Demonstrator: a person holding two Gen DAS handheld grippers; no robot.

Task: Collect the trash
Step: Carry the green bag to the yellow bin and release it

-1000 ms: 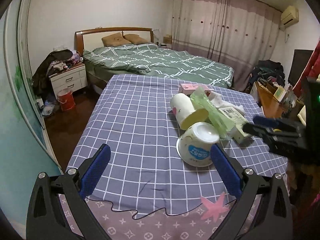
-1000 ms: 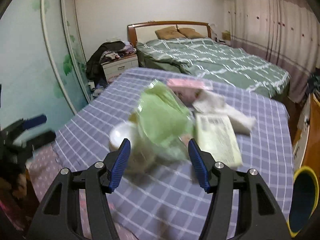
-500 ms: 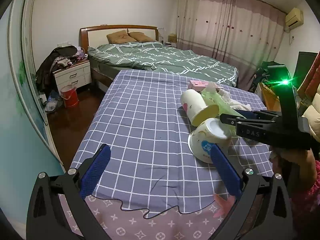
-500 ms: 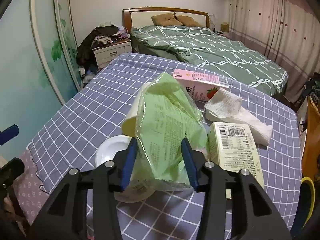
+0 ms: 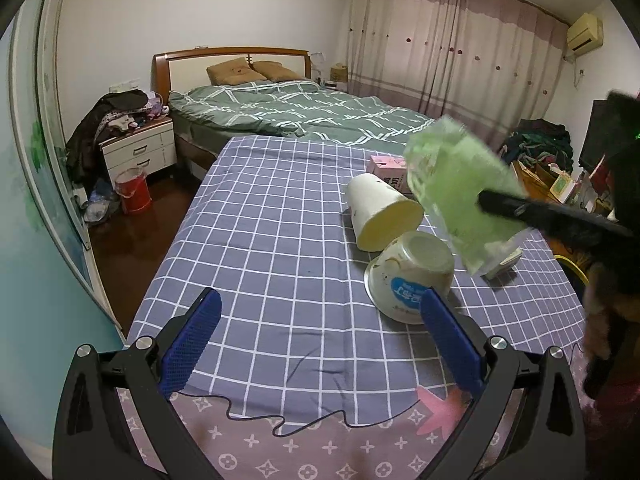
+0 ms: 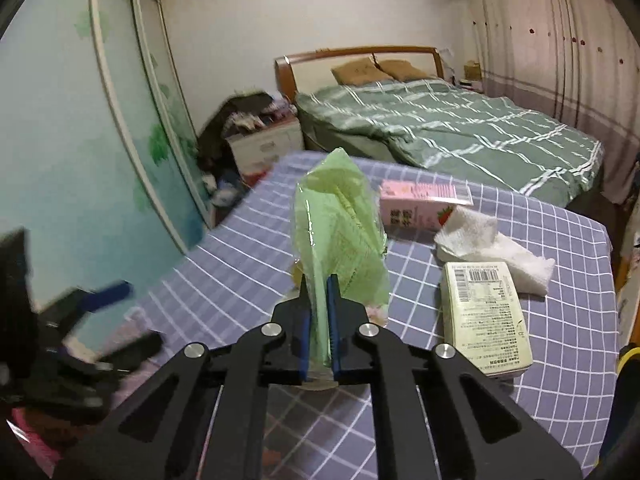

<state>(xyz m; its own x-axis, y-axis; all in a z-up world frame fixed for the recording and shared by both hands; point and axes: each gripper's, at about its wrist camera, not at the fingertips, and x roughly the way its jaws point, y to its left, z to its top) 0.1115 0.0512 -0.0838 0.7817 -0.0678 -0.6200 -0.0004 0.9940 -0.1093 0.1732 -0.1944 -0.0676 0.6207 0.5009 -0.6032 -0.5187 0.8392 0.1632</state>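
above: right gripper (image 6: 318,300) clamped on green plastic bag (image 6: 340,232); left gripper (image 5: 320,320) open, paper bowl (image 5: 408,276) just beside its right finger.

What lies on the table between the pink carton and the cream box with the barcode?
A crumpled white paper towel lies between the pink carton and the cream box, clearest in the right wrist view.
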